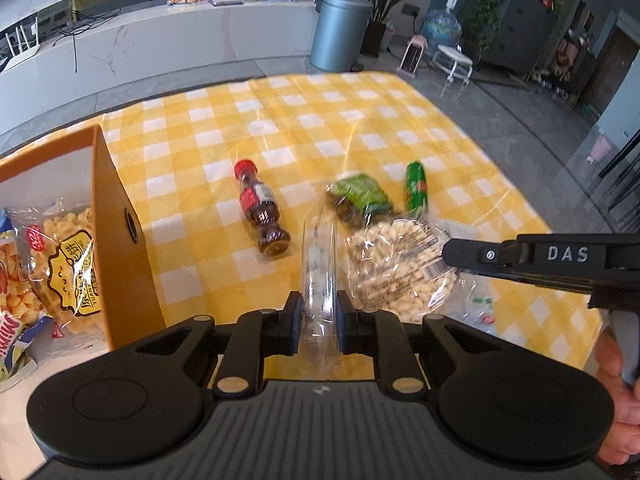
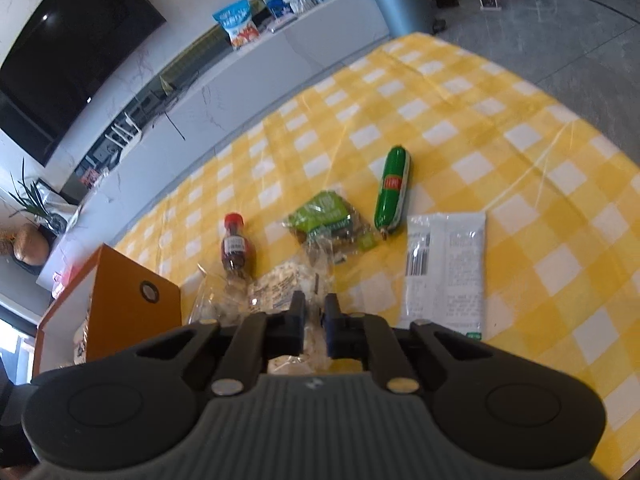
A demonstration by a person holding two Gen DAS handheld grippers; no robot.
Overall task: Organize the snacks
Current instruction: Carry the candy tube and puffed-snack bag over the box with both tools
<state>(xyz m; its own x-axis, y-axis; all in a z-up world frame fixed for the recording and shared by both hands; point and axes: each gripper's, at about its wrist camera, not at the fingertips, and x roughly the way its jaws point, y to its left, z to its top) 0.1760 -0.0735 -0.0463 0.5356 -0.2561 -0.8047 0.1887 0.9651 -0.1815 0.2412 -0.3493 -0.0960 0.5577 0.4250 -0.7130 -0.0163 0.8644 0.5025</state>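
Beyond your bench, at twelve o'clock, you have a grey lidded bin [image 1: 340, 32] on the floor, with a long white marble counter [image 1: 160, 48] running off toward ten o'clock. A potted plant [image 1: 378, 4] stands just beside the bin at one o'clock, a white round stool [image 1: 454, 62] further right, and a dark television [image 2: 68, 52] hangs above the counter.

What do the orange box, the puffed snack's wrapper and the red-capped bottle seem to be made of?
Orange box: probably cardboard, matte, with flat stiff walls.
Wrapper: clear glossy plastic film; it crinkles and glints.
Bottle: clear and shiny, its dark contents visible; likely plastic, possibly glass.
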